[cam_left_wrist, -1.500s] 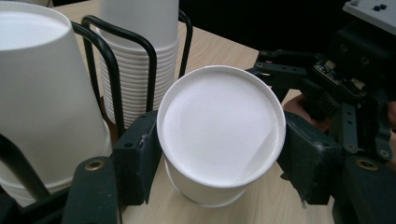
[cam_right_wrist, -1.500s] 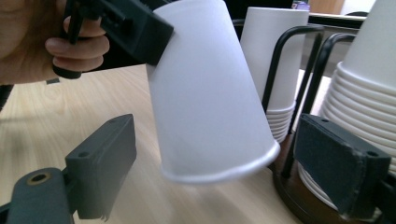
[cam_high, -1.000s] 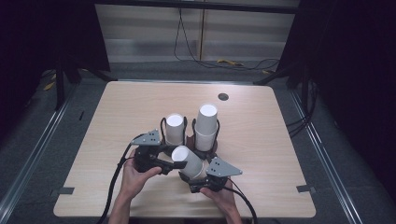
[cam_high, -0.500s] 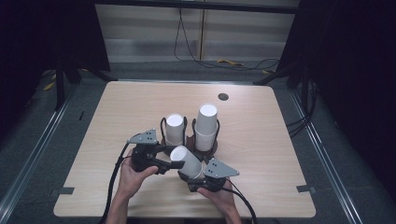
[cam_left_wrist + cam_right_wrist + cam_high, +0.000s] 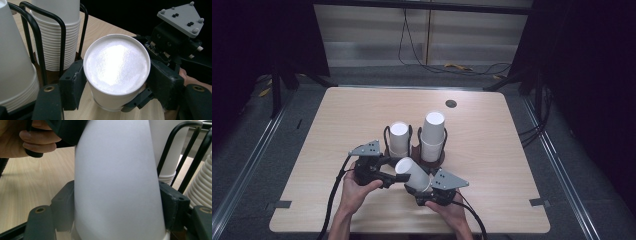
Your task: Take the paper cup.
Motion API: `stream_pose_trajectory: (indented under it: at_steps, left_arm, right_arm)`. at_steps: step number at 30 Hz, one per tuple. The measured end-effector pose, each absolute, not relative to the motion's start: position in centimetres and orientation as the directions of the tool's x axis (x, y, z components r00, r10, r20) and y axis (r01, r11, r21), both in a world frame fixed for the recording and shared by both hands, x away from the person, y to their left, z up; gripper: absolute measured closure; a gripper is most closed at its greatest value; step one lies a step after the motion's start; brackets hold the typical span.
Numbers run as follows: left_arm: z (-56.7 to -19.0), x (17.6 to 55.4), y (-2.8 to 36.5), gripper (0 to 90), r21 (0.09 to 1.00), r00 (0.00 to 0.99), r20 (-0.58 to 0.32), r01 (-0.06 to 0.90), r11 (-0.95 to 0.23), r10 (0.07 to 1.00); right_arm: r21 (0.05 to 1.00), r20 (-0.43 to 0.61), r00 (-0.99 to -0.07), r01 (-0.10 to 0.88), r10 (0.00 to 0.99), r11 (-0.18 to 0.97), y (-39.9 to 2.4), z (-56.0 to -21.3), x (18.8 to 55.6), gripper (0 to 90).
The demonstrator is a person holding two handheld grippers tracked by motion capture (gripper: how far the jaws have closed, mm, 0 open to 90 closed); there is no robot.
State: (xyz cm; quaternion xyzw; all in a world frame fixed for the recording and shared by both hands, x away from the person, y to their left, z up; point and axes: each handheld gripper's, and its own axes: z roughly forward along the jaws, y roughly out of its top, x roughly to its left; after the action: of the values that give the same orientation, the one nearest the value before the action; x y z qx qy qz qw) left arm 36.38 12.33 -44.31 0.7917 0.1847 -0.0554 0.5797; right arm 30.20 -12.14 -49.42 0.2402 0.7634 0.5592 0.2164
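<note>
We are holding white paper cup (image 5: 413, 173) tilted above counter (image 5: 502, 165): right gripper (image 5: 430, 191), just closing, pinching its wide end; left gripper (image 5: 388, 176), just opening, flanking base.

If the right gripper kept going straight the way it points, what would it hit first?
The right gripper, shut on the loose cup, points up-left toward the left gripper. That cup's closed end already sits between the left one's jaws, so they would probably meet first; the cup stacks lie off to the side.
</note>
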Motion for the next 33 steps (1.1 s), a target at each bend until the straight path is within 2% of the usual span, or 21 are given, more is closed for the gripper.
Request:
stream_pose_trajectory:
  at_steps: [2,8,17,33]
  left_arm:
    - [-44.4,36.4,12.4,23.8,0.898,0.919,-0.32,0.372,-0.236,0.231]
    - [-44.4,36.5,12.5,19.5,0.896,0.919,-0.317,0.371,-0.244,0.233]
    - [-44.5,36.5,12.6,18.8,0.9,0.917,-0.313,0.369,-0.231,0.246]
    - [-44.4,36.8,13.3,17.8,0.888,0.922,-0.275,0.352,-0.294,0.274]
  right_arm:
    - [0.954,-0.058,-0.796,0.135,0.603,0.269,-12.2,-49.4,30.2,26.6]
    - [0.95,-0.046,-0.797,0.151,0.602,0.273,-12.5,-49.2,30.2,26.8]
    - [0.936,-0.038,-0.801,0.181,0.598,0.301,-13.1,-48.7,30.4,27.6]
    - [0.902,-0.047,-0.81,0.216,0.584,0.373,-13.5,-48.2,30.5,28.2]
